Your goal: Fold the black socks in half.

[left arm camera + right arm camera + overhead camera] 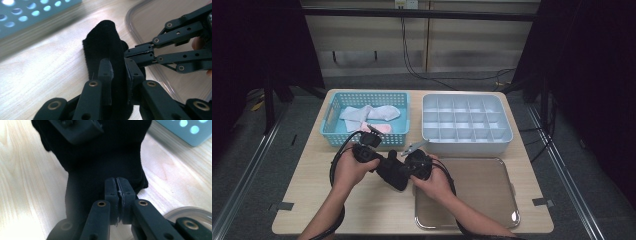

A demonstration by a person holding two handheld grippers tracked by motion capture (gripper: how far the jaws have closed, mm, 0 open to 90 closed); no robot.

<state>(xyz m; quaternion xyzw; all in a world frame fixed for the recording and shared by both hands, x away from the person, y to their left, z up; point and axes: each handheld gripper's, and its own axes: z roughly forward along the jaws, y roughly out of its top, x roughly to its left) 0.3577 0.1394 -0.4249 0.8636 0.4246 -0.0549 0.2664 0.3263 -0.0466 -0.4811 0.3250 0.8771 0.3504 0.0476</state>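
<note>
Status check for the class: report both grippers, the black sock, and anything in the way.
Left gripper and right gripper both clamped on black sock. Sock held over table beside metal tray. Nothing in the way.

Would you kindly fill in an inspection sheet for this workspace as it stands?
Surface: pale wooden table, in good order.
Job's things: black sock held above the table between both tongs.
Clutter: blue basket holding pale socks; grey divided organiser; metal tray.
Grippers: left tongs shut on the sock; right tongs pinching its edge.
Cables: black leads trailing from the tongs; wires behind.
Surroundings: dark curtains, grey floor.
</note>
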